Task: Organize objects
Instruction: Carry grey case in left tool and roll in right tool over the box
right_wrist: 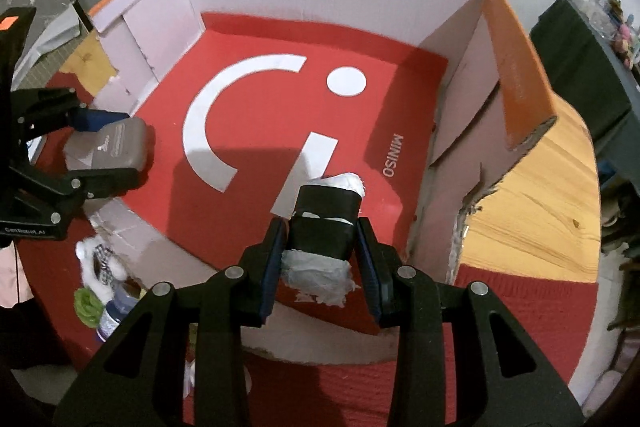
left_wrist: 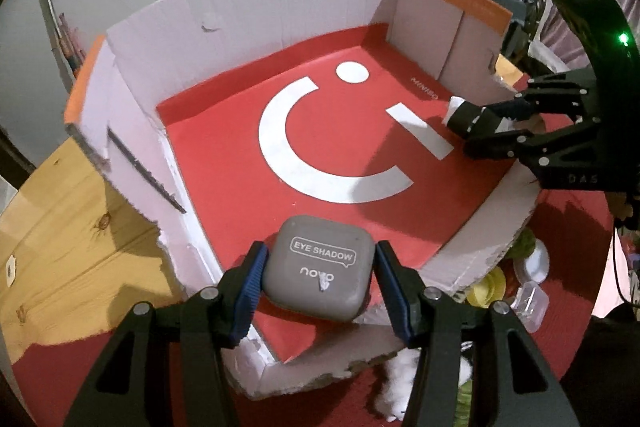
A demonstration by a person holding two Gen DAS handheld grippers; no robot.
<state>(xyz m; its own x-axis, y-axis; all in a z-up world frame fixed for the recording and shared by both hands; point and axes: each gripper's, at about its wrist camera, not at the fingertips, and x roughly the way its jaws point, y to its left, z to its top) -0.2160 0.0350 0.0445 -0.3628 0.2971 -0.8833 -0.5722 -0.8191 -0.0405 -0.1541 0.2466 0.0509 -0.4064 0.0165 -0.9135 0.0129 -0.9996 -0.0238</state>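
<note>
left wrist view shows the big open cardboard box with white walls and a red printed floor (left_wrist: 248,39). inside its near edge the left gripper (left_wrist: 318,277) pinches a grey rounded-square plastic eye shadow case (left_wrist: 318,267). at the opposite edge the right gripper (right_wrist: 322,241) clamps a small black block wrapped in white tissue (right_wrist: 326,223). step in hand looks like placing both; next, lower each to the floor, then spread the jaws.

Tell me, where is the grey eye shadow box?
The grey eye shadow box sits clamped in the left gripper, over the near edge of the cardboard box.
</note>
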